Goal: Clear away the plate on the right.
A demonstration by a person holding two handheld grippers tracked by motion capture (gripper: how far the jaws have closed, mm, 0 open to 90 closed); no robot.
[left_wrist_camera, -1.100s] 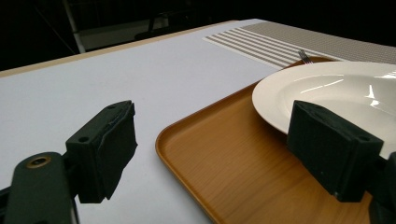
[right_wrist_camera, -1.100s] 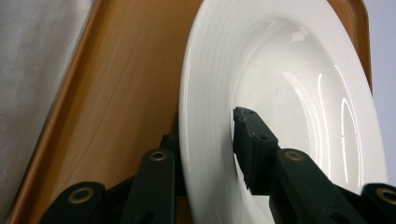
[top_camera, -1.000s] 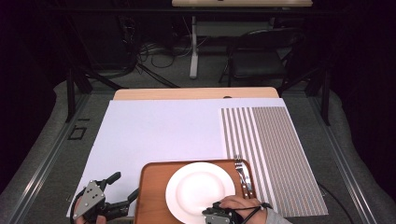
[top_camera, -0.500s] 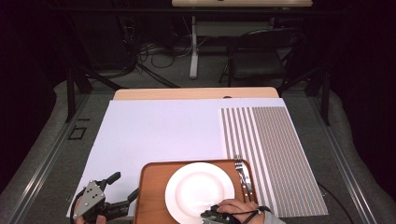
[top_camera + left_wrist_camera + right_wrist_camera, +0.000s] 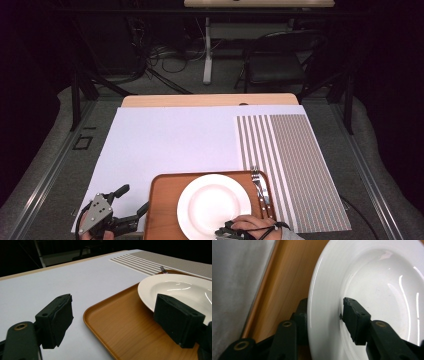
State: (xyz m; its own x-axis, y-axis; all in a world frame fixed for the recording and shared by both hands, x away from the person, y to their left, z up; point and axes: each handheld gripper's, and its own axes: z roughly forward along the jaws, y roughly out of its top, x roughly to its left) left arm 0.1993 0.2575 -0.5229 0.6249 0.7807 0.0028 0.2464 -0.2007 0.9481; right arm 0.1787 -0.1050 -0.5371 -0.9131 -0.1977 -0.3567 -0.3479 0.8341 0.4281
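Note:
A white plate (image 5: 215, 205) lies on a brown wooden tray (image 5: 165, 200) at the table's near edge, with a fork (image 5: 261, 187) along the tray's right side. My right gripper (image 5: 225, 232) straddles the plate's near rim (image 5: 324, 277): one jaw is under the rim, and the other jaw's pad (image 5: 353, 317) stands just off the inner surface. These jaws have just been opening. My left gripper (image 5: 134, 199) is open across the tray's left edge (image 5: 100, 312), with one jaw over the white cover and the other over the tray beside the plate (image 5: 180, 290).
A white cover (image 5: 170, 140) spreads over most of the table. A striped placemat (image 5: 290, 165) lies at the right, partly under the tray's right side. Beyond the far table edge stand a chair (image 5: 280, 65) and cables on the floor.
The right hand has shifted very slightly at the plate's near rim. The plate, the tray, the fork and the left gripper stay where they were.

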